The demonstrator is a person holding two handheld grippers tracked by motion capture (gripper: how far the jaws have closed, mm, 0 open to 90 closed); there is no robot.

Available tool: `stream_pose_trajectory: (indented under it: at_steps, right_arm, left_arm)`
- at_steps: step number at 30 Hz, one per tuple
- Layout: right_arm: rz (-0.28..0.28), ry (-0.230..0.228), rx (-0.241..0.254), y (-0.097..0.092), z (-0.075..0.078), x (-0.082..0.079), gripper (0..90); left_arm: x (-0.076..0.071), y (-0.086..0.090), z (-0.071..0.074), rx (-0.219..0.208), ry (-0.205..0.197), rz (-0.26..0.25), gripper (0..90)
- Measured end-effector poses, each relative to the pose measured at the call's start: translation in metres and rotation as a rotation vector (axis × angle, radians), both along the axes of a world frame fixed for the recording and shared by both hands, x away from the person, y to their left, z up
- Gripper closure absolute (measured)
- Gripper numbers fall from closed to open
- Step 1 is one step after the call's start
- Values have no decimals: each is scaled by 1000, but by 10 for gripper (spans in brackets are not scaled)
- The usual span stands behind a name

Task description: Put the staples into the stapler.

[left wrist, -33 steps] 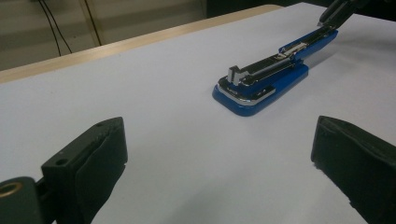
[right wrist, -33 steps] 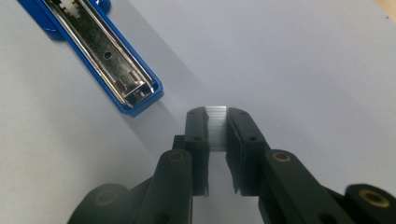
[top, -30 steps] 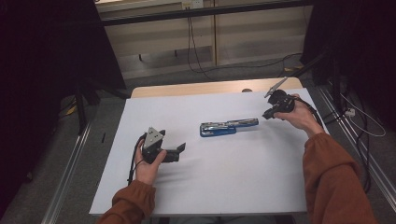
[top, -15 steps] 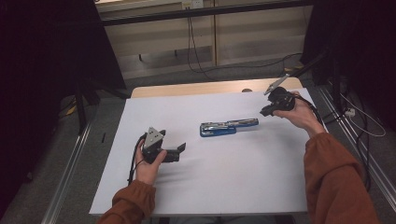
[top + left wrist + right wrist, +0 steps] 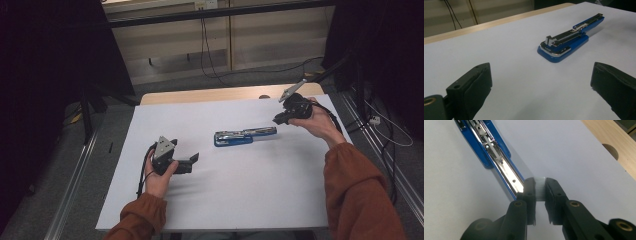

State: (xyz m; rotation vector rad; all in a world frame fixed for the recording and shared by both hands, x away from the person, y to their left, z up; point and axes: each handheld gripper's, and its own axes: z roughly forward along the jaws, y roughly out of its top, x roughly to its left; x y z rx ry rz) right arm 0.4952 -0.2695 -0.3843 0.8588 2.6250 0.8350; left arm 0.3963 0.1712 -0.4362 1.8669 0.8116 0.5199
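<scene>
The right tongs (image 5: 540,192), pinched on a staple strip (image 5: 540,188), should line it up squarely over the open stapler (image 5: 491,152) channel, while the left tongs (image 5: 541,87) gape wide and empty.

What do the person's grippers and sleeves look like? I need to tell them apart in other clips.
Both grippers, left gripper and right gripper, are black with two padded jaws, brass-coloured pivot pins, a grey three-cornered plate on top and a black cable. The sleeves are rust-orange.

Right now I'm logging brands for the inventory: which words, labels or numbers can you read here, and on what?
None can be read: the blue stapler, the staple strip in the right claw and the white sheet show no legible text.
</scene>
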Motion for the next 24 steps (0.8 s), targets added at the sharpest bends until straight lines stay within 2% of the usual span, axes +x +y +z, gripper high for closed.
stream_pose_trajectory:
  at_steps: [3,12,24]
  right_arm:
    - [5,-1,14,2,2,-1,792]
    - [81,-16,16,21,9,-2,792]
    - [130,-22,19,40,12,-1,792]
  left_arm:
    - [0,0,0,-1,-1,0,37]
    - [0,0,0,2,-2,-4,37]
    - [-1,-1,0,-1,-1,-4,37]
